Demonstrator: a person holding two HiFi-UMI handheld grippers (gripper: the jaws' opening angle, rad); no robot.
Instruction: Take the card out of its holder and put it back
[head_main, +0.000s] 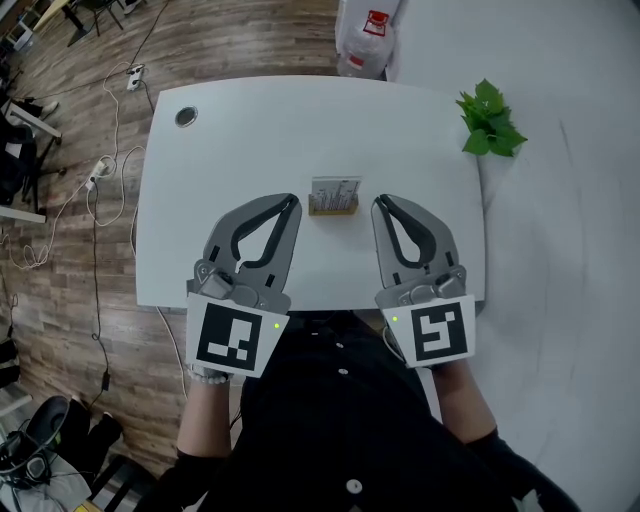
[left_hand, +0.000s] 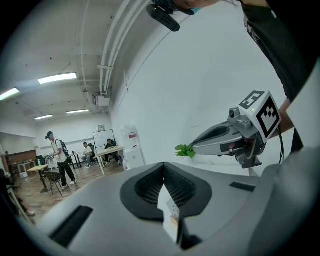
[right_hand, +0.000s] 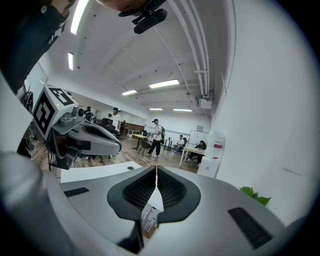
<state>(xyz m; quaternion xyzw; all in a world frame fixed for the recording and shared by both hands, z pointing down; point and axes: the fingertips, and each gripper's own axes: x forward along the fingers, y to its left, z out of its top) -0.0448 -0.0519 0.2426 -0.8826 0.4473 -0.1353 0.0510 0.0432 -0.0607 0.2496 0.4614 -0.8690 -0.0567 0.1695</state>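
Observation:
A white printed card stands upright in a small wooden holder on the white table, near the front middle. My left gripper is shut and empty, its tips just left of the holder. My right gripper is shut and empty too, with its tips just right of the holder. Neither touches the card. In the left gripper view the jaws are closed and the card shows below them. Closed jaws fill the right gripper view, with the card beneath.
A green plant sits at the table's far right corner and a cable grommet at the far left. A white dispenser stands behind the table. Cables and a power strip lie on the wooden floor at left. People stand and sit far back.

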